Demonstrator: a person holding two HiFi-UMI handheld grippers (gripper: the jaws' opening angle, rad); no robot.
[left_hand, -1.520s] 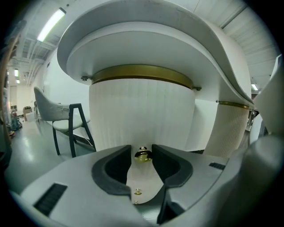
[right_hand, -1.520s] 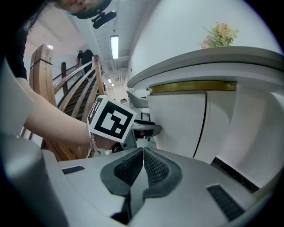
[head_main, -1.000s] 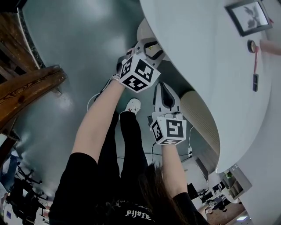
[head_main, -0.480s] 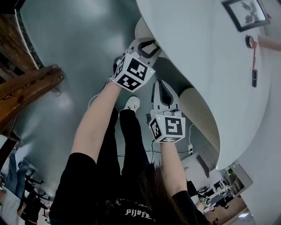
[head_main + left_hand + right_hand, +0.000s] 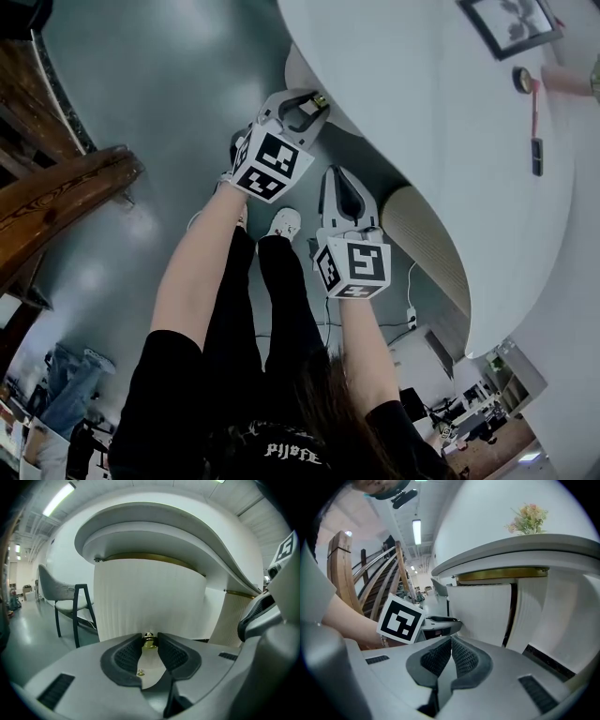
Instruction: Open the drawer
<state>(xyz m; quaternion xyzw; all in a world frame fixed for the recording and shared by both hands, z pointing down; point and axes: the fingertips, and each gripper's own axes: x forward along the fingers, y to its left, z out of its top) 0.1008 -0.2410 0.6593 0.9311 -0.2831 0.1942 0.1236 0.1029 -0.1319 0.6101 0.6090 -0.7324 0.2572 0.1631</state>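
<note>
Fingers (image 5: 127, 654) of left gripper (image 5: 150, 635) just clamped the knob (image 5: 149, 642); right gripper's (image 5: 451, 640) fingers (image 5: 463, 658) together.

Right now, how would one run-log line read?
left gripper: fingers just closed on small brass knob of white ribbed drawer front | right gripper: shut, empty

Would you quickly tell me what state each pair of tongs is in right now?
Left tongs: just closed, gripping the small round brass knob.
Right tongs: shut, empty.
</note>
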